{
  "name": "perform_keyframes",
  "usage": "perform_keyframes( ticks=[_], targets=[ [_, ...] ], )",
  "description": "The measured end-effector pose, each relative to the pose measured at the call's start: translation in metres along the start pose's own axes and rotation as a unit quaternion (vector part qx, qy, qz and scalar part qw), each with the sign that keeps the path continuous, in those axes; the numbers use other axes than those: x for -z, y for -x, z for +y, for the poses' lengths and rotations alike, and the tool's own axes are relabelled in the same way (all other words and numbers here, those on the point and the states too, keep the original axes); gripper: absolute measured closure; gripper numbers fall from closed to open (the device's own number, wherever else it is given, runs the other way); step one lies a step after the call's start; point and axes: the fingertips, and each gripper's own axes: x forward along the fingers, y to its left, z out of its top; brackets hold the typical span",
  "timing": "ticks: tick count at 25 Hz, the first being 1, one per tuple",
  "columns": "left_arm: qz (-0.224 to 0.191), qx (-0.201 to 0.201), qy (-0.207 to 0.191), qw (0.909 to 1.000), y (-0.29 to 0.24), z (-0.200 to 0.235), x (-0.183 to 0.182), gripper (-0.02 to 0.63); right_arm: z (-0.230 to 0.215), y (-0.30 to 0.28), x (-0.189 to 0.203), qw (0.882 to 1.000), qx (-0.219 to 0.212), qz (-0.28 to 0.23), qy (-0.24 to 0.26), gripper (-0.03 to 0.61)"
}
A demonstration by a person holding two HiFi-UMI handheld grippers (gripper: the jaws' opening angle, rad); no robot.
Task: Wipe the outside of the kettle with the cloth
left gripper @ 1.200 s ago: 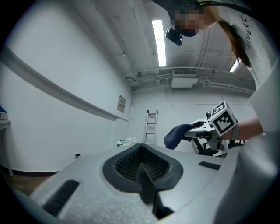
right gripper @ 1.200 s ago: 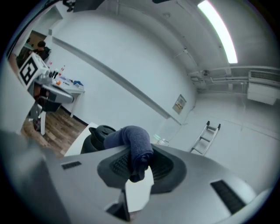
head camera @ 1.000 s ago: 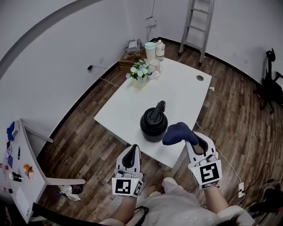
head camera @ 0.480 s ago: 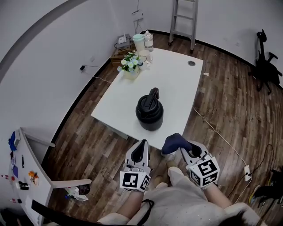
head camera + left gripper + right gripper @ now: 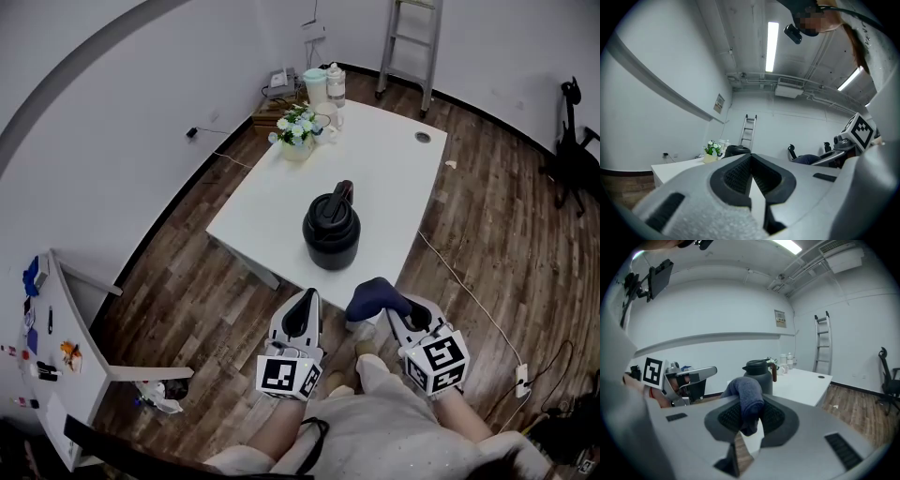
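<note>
Now farther from kettle (image 5: 331, 230): right tool (image 5: 403, 319), cloth (image 5: 373, 297).

Smooth black kettle (image 5: 331, 236), soft blue cloth (image 5: 373, 298), wood-plank floor (image 5: 178, 281)

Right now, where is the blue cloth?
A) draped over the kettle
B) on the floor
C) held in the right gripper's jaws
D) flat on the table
C: the right gripper has its jaws shut on the cloth, apart from the kettle.

The grey left tool (image 5: 307, 300) and right tool (image 5: 401, 312) carry black-and-white marker cubes (image 5: 281, 374); clothing (image 5: 375, 439) is white.
</note>
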Motion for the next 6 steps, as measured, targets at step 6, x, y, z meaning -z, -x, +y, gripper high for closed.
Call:
perform_keyframes(
  ticks=[6],
  targets=[
    [0.002,-0.009,0.005,0.9999,0.0022,0.0043,0.0030,0.606,-0.0015,-0.0025,0.0028,1.000,0.000,0.003,-0.002,0.517]
  ],
)
